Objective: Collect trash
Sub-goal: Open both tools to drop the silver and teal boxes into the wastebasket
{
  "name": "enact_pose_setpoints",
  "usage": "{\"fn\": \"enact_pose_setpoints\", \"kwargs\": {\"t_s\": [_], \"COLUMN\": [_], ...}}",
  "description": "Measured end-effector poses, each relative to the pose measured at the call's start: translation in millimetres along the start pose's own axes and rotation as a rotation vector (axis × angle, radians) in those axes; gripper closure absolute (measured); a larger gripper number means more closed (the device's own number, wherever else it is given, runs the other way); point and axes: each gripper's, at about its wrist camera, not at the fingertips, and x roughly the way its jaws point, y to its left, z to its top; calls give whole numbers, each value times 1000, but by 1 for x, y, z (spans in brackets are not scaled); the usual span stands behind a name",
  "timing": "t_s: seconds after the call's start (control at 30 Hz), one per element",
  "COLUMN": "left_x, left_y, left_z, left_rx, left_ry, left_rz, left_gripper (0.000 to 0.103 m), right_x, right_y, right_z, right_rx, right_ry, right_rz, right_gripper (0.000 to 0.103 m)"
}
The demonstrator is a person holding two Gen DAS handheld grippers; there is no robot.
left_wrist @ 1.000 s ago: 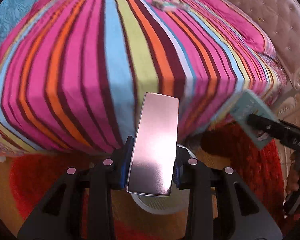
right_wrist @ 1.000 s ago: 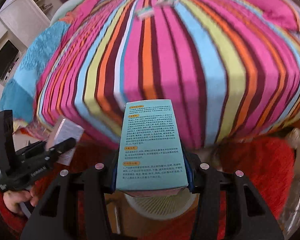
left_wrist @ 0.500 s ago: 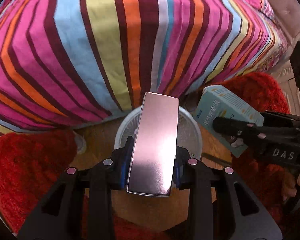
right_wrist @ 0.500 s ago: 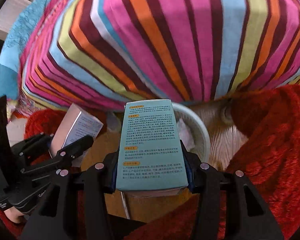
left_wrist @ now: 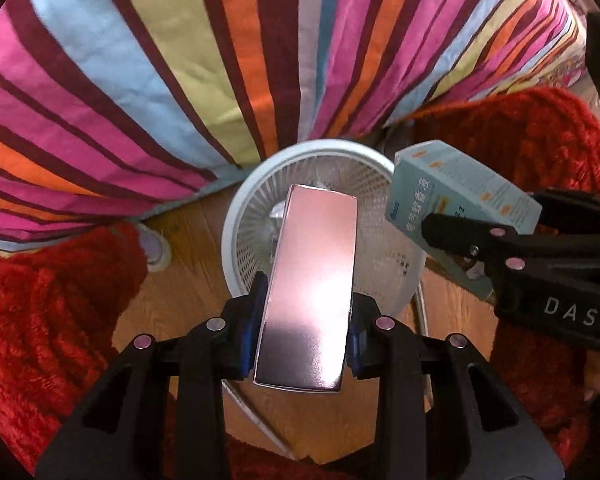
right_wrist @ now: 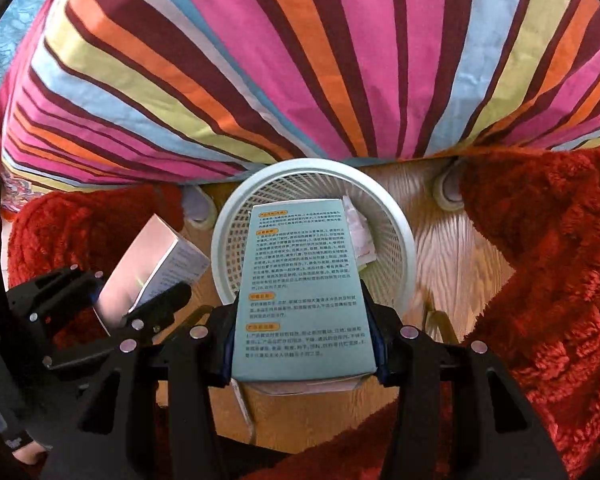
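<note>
My left gripper point(left_wrist: 306, 316) is shut on a shiny pink box point(left_wrist: 312, 284) and holds it over the white mesh waste basket point(left_wrist: 240, 216). My right gripper point(right_wrist: 302, 316) is shut on a teal box with printed text point(right_wrist: 300, 280), also above the basket point(right_wrist: 396, 240). The basket stands on the wooden floor at the foot of the bed. The teal box point(left_wrist: 460, 196) shows at the right in the left wrist view, and the pink box point(right_wrist: 152, 264) at the left in the right wrist view. Some paper lies inside the basket.
The bed with a striped cover point(left_wrist: 180, 60) hangs just behind the basket. Red shaggy rugs point(left_wrist: 48, 300) point(right_wrist: 552, 280) lie on both sides of it. Round bed feet point(left_wrist: 156, 248) point(right_wrist: 448, 192) stand on the wooden floor point(right_wrist: 452, 264) near the basket.
Both grippers have come down from over the bed to the basket on the floor, each still holding its box. The basket now fills the middle of both views.
</note>
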Motion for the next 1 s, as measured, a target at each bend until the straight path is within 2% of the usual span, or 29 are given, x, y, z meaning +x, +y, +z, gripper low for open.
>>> {"fn": "enact_pose_setpoints", "kwargs": {"t_s": [0.4,0.8,0.87,0.9,1.0], "left_x": [28,41,42,41,39], "left_y": [6,2,1,1,1], "left_z": [8,8,8,8,8], "left_rx": [-41,-28,-27,-28,-29], "left_ry": [102,171,175,172,166], "left_rz": [-32,-43,-32,-30,-29], "left_gripper": [69,68,37,21,20], "right_x": [35,41,44,45,43], "right_y": [-6,-4,-3,-3,-4], "right_z": [14,15,15,14,15], "right_rx": [41,46,47,48,59], "right_ry": [114,152,164,171,160], "right_rz": [-20,-7,4,6,12], "right_gripper": [56,55,51,35,15]}}
